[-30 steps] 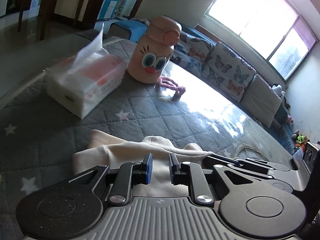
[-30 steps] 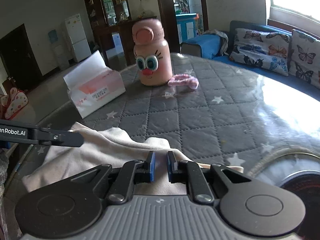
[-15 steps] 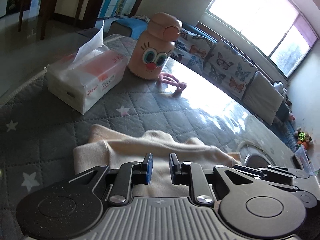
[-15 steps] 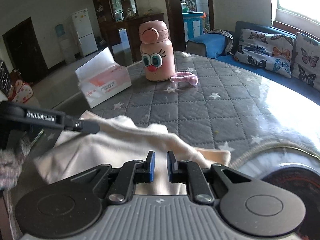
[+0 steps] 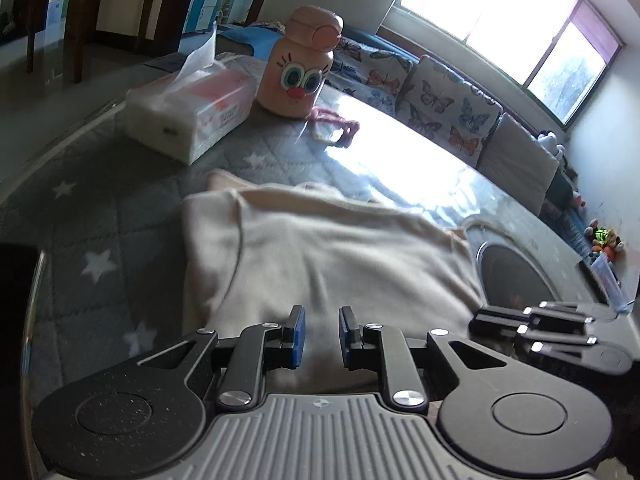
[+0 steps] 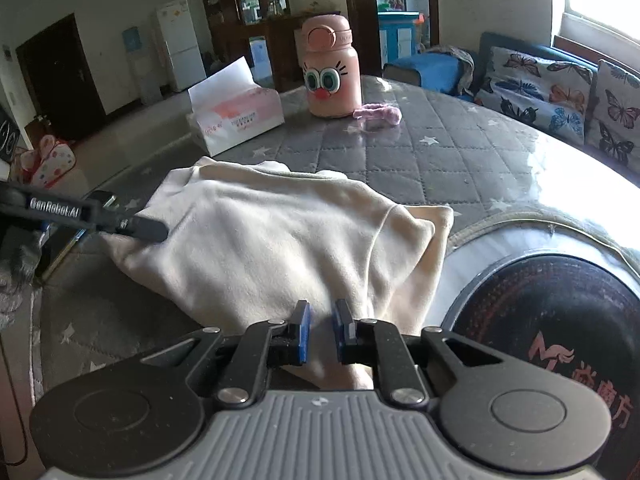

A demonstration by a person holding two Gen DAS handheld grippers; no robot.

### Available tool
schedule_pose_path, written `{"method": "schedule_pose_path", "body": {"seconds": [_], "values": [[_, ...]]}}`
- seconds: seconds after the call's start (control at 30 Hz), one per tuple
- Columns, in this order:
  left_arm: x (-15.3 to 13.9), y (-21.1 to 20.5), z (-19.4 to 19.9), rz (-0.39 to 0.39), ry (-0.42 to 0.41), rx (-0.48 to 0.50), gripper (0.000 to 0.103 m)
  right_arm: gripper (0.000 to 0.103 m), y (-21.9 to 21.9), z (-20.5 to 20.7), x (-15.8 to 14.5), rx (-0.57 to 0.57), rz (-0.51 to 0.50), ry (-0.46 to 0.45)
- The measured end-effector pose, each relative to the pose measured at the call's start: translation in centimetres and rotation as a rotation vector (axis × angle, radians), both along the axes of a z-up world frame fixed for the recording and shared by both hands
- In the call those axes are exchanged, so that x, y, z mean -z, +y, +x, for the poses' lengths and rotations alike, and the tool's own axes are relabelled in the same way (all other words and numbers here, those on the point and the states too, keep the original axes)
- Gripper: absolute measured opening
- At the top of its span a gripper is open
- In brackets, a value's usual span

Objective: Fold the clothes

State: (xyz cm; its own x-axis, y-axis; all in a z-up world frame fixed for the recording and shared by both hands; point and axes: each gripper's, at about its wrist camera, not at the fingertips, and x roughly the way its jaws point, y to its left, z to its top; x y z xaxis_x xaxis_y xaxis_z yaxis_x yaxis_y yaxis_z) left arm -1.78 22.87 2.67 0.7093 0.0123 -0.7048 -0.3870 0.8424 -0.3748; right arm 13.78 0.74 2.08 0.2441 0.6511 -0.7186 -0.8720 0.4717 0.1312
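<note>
Right tongs (image 6: 319, 330) view: fridge (image 6: 178, 42); left tongs (image 5: 319, 334) view: window (image 5: 508, 20).

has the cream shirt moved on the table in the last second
Yes. The shirt now stretches out toward the tongs, its far edge farther from the tissue box than before.

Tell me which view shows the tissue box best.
The right wrist view: the tissue box is sharp, with its printed front face and raised tissue clear. In the left wrist view the same box is motion-blurred and seen end-on, beside the pink bottle.
</note>
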Motion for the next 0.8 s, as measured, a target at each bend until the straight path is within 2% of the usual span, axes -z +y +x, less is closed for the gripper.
{"method": "schedule_pose_path", "body": {"seconds": [0.23, 0.4, 0.43, 0.5, 0.63, 0.8], "values": [[0.4, 0.0, -1.6, -0.002, -0.008, -0.022, 0.02, 0.013, 0.3, -1.3, -1.2, -0.024, 0.037, -0.022], [0.6, 0.0, -2.3, 0.002, -0.004, -0.033, 0.021, 0.014, 0.8, -1.7, 0.1, -0.027, -0.005, -0.023], [0.6, -0.1, -2.5, 0.003, -0.004, -0.034, 0.022, 0.015, 0.5, -1.8, -0.1, -0.024, 0.005, -0.021], [0.4, -0.2, -2.6, 0.004, -0.01, -0.036, 0.023, 0.026, 0.3, -2.1, -0.5, -0.026, 0.021, -0.03], [-0.1, -0.4, -3.1, 0.028, -0.032, -0.051, 0.029, 0.027, 0.4, -2.3, -0.2, -0.03, 0.017, -0.03], [0.6, 0.8, -3.8, -0.008, -0.027, -0.094, 0.028, 0.028, 0.1, -2.1, 0.3, -0.009, 0.024, -0.018]]}}
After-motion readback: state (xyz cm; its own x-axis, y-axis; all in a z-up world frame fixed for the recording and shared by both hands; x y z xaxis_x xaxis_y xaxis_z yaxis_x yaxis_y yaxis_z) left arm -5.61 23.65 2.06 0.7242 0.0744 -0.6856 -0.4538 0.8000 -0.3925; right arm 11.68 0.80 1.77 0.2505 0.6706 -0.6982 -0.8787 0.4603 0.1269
